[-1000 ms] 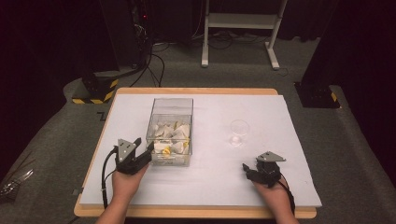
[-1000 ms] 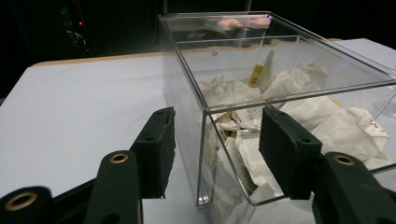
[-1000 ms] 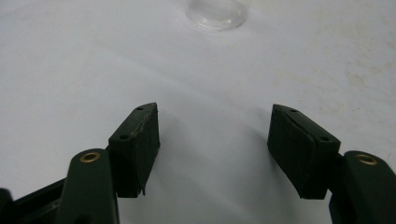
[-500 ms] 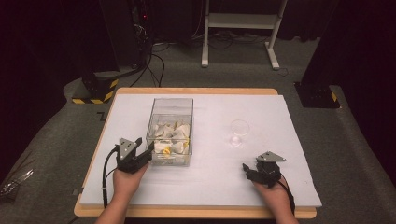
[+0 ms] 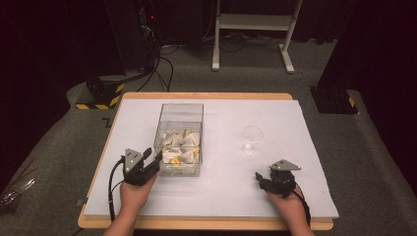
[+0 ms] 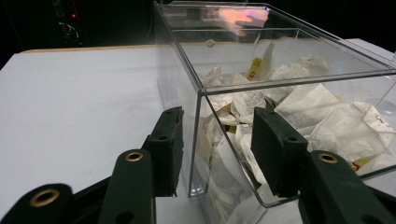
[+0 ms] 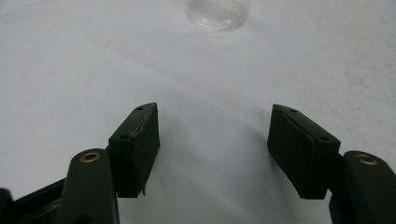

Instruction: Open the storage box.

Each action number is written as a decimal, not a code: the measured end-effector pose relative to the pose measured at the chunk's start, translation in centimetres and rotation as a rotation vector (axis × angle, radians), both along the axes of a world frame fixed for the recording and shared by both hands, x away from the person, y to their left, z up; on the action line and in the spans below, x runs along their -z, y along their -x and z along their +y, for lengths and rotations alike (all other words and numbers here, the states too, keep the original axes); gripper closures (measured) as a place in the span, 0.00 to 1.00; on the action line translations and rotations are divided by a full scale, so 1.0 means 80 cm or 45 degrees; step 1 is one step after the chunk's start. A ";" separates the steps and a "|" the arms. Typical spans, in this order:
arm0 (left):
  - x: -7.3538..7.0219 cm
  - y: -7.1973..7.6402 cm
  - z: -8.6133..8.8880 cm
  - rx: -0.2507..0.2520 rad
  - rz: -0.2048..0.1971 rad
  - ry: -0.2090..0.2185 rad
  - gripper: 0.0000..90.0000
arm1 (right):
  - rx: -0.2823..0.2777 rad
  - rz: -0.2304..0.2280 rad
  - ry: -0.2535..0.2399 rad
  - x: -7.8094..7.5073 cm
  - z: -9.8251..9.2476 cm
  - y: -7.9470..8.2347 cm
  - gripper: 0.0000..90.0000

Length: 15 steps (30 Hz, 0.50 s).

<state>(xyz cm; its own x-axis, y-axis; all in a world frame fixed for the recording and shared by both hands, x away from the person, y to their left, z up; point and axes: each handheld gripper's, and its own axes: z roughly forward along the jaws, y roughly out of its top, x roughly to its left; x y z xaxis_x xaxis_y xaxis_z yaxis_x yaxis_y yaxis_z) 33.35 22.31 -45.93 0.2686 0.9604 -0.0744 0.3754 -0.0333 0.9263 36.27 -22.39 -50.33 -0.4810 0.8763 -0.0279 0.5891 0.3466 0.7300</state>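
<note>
Nearest us, our left gripper (image 5: 153, 158) sits at the near left corner of the clear box (image 5: 179, 129), and its jaws have just been closing with that corner between them. In the left gripper view one jaw stands outside the left wall and the other in front of the near wall, the corner edge rising between them; a gap shows beside the outer jaw, and we cannot quite tell whether the other pad touches the plastic, so we call the jaws apart around the corner, not clamped. Our right gripper (image 5: 259, 178) rests low over the white sheet (image 5: 295, 147) at the near right, its jaws wide apart with nothing between them, only bare sheet below. Farther out, the box stands upright on the sheet, left of centre, open at the top and partly filled with white tea bags (image 6: 327, 116), some with yellow tags. To its right, well apart from both grippers, a small clear glass (image 5: 252, 135) stands on the sheet, ahead of the right gripper.
</note>
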 end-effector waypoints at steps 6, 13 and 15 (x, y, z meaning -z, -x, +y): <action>0.001 0.007 0.000 -0.005 -0.011 -0.001 0.67 | 0.000 0.000 0.000 0.000 0.000 0.000 0.38; 0.002 0.016 -0.001 0.000 -0.033 -0.007 0.75 | -0.001 -0.001 0.001 0.000 0.000 0.000 0.38; 0.002 0.017 -0.002 0.003 -0.039 -0.015 0.78 | -0.001 -0.001 0.001 0.000 0.000 0.000 0.38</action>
<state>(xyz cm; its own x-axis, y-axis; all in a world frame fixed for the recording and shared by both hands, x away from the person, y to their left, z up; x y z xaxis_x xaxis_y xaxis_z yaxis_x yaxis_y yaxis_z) 31.96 22.17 -46.10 0.2730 0.9605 -0.0545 0.3465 -0.0453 0.9370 36.26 -22.38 -50.33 -0.4814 0.8760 -0.0289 0.5884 0.3474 0.7301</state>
